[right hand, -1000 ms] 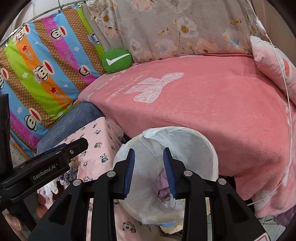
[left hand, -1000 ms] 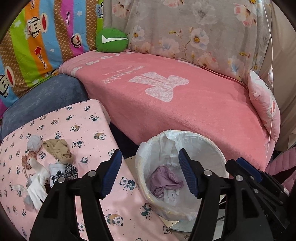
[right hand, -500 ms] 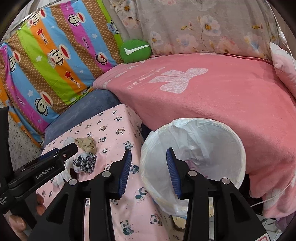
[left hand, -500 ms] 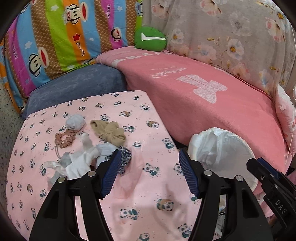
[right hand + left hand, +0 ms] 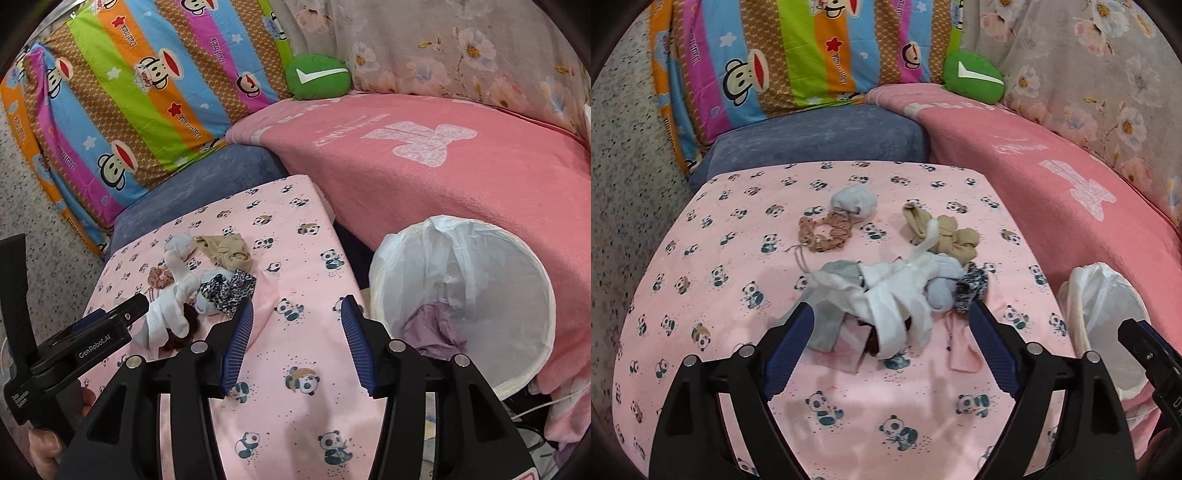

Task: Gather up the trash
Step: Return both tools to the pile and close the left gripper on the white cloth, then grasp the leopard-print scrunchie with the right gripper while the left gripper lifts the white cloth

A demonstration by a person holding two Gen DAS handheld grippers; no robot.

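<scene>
A heap of scraps lies on the pink panda-print table (image 5: 713, 236): white cloth (image 5: 894, 295), a tan rag (image 5: 945, 232), a black-and-white patterned piece (image 5: 973, 286), a grey ball (image 5: 854, 201) and a brown scrunchie (image 5: 824, 233). My left gripper (image 5: 891, 328) is open and empty, its fingers on either side of the near edge of the heap. My right gripper (image 5: 297, 325) is open and empty over the table, between the heap (image 5: 207, 284) and the bin (image 5: 476, 273). The white-lined bin holds a purple scrap (image 5: 434, 328).
A pink-blanketed sofa (image 5: 424, 162) runs behind the bin and table. A blue cushion (image 5: 816, 140), a striped monkey-print cushion (image 5: 798, 55) and a green round pillow (image 5: 973, 75) sit at the back. Speckled floor lies to the left.
Both grippers have swung left from the bin toward the table. The left gripper now frames the heap. The right gripper's jaws have opened wider.
</scene>
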